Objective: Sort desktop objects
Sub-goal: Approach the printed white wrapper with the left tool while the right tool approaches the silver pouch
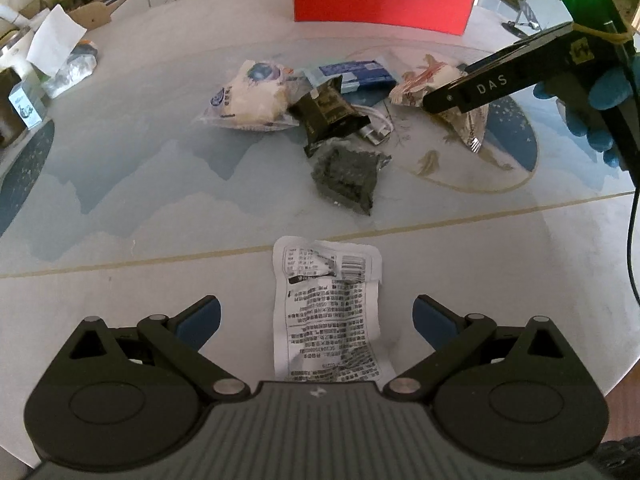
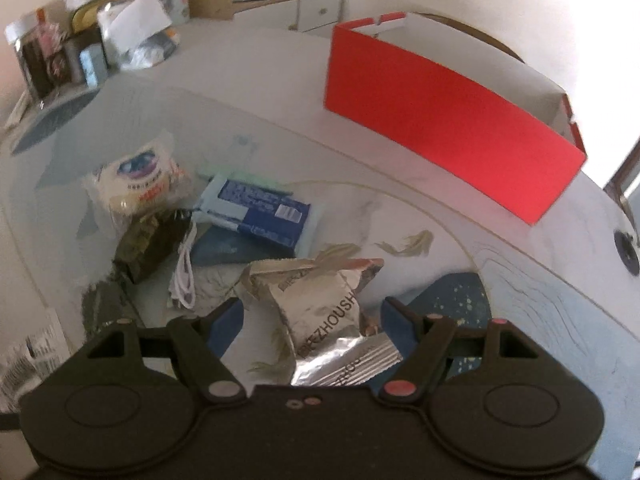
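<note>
Packets lie scattered mid-surface (image 1: 120,184), and both hands are lining up on one each! Left gripper (image 1: 318,322) hangs above the white printed sachet (image 1: 328,308), fingers spread wide, sachet flat between them and untouched. Right gripper (image 2: 312,320) hovers at the silver foil packet (image 2: 324,316), fingers also wide apart, nothing pinched yet. Red box (image 2: 452,140) waits at the far side, likely the drop-off.

Risks now: that sachet is thin and lies flat, so closing fingers could skate over it or just crumple an edge. The foil packet is puffy and slick; a squeeze on its bulge may squirt it out sideways. It also sits just beside the white cable (image 2: 184,276), so a sloppy close could snag that too.

Views differ nicely. The left wrist camera shows the right gripper from outside, with a blue-gloved hand (image 1: 596,116) on it, plus the dark green packet (image 1: 346,178) and black packet (image 1: 328,114) clearly. The right wrist camera is blurred, yet it alone reveals the box's open white inside and the blue packet (image 2: 260,208) face-on
</note>
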A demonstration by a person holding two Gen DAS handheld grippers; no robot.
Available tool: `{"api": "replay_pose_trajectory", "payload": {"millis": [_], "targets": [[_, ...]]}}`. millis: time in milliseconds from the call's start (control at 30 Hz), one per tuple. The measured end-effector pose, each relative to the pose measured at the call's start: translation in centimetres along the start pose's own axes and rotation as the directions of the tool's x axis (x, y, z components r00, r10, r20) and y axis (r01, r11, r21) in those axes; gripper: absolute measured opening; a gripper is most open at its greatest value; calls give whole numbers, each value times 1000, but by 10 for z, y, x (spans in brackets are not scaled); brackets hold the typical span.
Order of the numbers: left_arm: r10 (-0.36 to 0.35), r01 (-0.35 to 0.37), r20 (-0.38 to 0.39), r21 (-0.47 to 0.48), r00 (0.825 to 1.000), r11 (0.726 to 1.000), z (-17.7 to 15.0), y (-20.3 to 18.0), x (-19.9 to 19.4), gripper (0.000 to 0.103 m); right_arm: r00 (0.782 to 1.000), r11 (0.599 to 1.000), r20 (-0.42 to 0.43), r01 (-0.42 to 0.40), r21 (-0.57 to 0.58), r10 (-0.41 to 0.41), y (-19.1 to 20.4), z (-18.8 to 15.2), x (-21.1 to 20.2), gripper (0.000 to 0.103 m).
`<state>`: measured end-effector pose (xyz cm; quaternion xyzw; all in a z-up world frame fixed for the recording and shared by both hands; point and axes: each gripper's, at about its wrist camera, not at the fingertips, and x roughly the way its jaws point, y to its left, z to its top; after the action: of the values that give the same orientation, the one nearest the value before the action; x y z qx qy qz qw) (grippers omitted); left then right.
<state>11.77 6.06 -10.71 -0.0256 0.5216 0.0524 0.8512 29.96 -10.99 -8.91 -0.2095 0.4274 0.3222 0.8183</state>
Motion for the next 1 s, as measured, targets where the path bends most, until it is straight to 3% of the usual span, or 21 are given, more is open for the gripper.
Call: {"api": "replay_pose_trajectory", "payload": {"millis": [200, 533, 967, 1000], "targets": [[13, -13, -13, -1, 1000, 1000, -4, -1, 7, 103, 998, 996, -46, 25, -83, -29, 3, 1, 16, 75], [26, -25, -8, 16, 1000, 1000, -7, 0, 12, 101, 997, 998, -79, 23, 54, -19, -17, -2, 25, 73], [12, -13, 16, 39, 1000, 999, -4, 0, 13, 71, 997, 987, -79, 16, 160, -3, -28, -9, 22, 71], [10, -11, 20, 41, 1000, 999, -4, 0, 12, 64, 997, 984, -78, 21, 175, -7, -29, -9, 22, 71]]}}
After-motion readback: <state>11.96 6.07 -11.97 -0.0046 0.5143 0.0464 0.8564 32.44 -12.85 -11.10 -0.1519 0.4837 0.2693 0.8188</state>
